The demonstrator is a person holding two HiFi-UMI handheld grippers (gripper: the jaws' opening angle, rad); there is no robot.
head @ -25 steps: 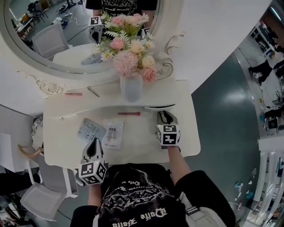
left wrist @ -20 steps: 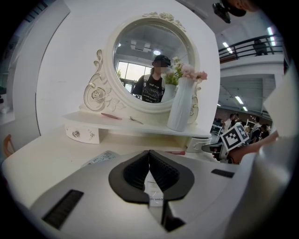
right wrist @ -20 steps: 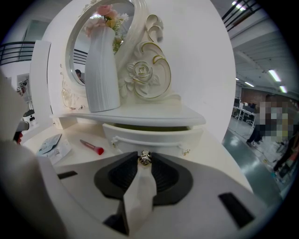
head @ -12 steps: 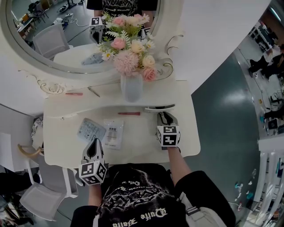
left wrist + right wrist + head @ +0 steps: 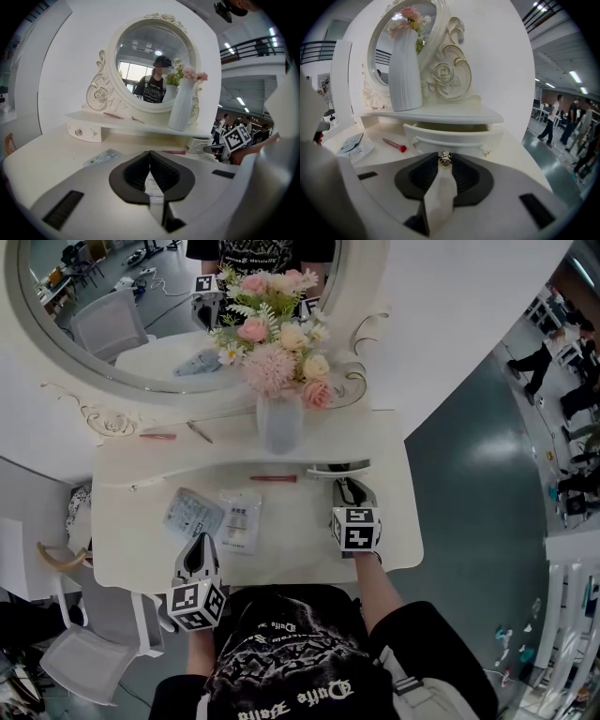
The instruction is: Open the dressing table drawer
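Head view: the small white wooden drawer (image 5: 337,466) stands partly pulled out under the shelf of the white dressing table (image 5: 300,549), with the right gripper (image 5: 349,486) at its front.

Left gripper view: the left gripper (image 5: 150,153) has its jaws together, with nothing between them.

Right gripper view: the jaws pinch the drawer's small shiny metal knob (image 5: 446,158).

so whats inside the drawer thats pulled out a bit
Only a strip of pale inner wall shows in the drawer; the shelf above and its own front cover the rest.

drawer (image 5: 452,136): cream | vase (image 5: 279,423): white | flowers (image 5: 272,367): pink, cream | tube (image 5: 273,479): red
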